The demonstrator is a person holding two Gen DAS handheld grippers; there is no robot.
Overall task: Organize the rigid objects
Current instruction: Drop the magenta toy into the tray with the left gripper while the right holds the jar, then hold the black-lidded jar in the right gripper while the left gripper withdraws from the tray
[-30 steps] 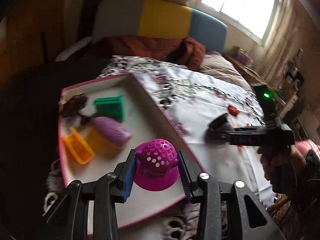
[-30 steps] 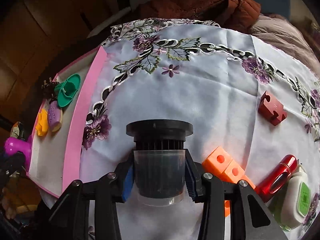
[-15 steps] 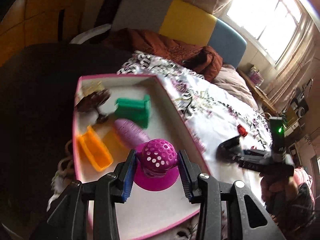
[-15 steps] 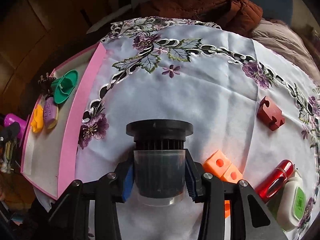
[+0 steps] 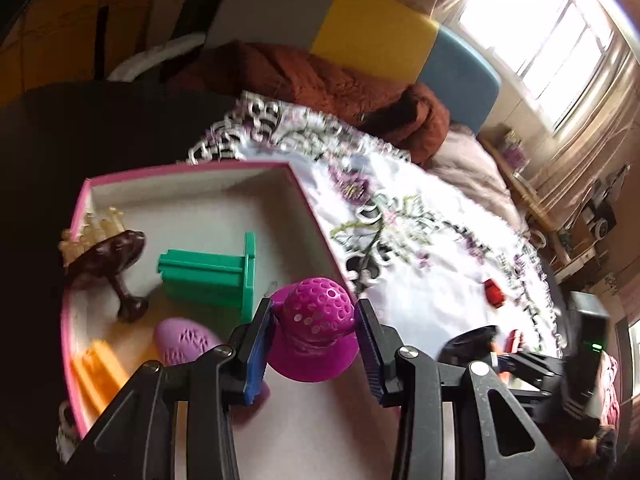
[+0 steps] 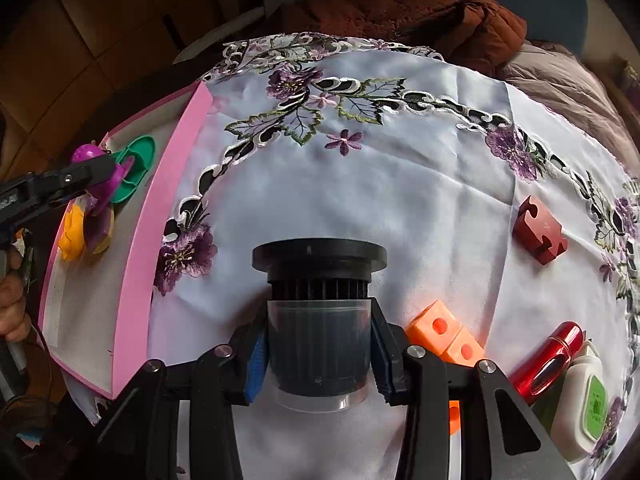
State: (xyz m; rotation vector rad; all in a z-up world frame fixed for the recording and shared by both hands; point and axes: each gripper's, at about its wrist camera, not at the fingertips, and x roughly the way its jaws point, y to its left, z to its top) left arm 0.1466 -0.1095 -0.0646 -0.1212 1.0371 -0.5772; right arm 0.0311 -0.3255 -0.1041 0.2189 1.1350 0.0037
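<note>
Both hands loaded, mid-sort. My left gripper point(image 5: 314, 346) has its fingers closed snug on the magenta perforated dome point(image 5: 316, 320), held over the pink-rimmed tray point(image 5: 188, 168), near the tray's right wall and toward its near end. Can't tell if the dome's flared base touches the tray floor yet; looks just above it.

Already in the tray: green ribbed piece point(image 5: 208, 276) mid-tray, dark brown mushroom-shaped piece point(image 5: 116, 256) by the left wall, lilac oval point(image 5: 182, 340) and orange piece point(image 5: 100, 368) at the near-left corner.

My right gripper point(image 6: 318, 356) has its fingers clamped on the black cylinder with clear sleeve point(image 6: 318, 312), over the embroidered cloth point(image 6: 400, 184) on the surface, just right of the tray's near-right corner. Still loose on the cloth: orange cubes point(image 6: 444, 336), red puzzle block point(image 6: 540, 232), red tube point(image 6: 548, 360), white-green case point(image 6: 580, 396), all along the right side.

Step, I'd say: placing the dome. Next: lower into the bare floor patch at the tray's near-right, clear of the lilac oval, open the left fingers, pull back. Then bring the cylinder across over the pink wall.
</note>
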